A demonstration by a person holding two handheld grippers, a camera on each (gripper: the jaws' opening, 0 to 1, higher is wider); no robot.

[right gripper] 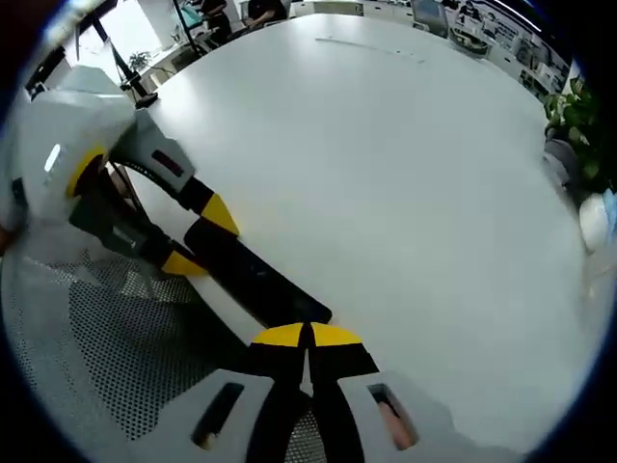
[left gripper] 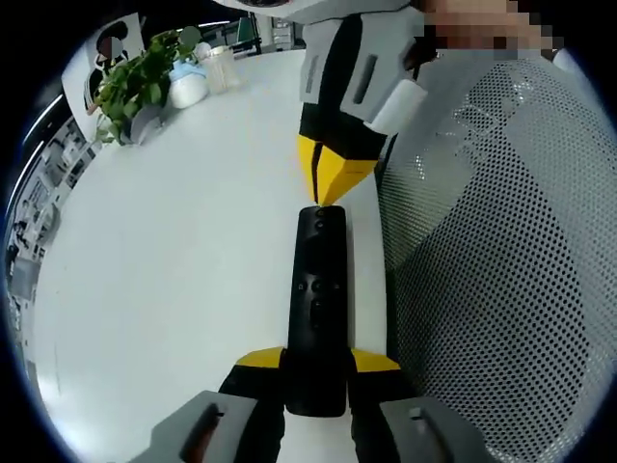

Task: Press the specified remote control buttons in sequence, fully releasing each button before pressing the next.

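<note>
Left gripper view: a potted plant [left gripper: 130, 87] stands far left on the white bench [left gripper: 183, 251]. At centre the left claw [left gripper: 316, 365] clamps the black remote control [left gripper: 318, 309] by its near end. The right claw [left gripper: 328, 193], tips pinched together, touches the remote's far end. A mesh chair [left gripper: 501, 260] fills the right.

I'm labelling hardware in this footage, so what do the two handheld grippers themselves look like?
Both match. The left gripper has black jaws with yellow tips, rising from light grey housings with dark slot-shaped recesses, one showing a small red mark. The right gripper has the same yellow-tipped black jaws on grey housings; seen from the left gripper view, its body is white-grey with black panels, tapering to a yellow point.
</note>
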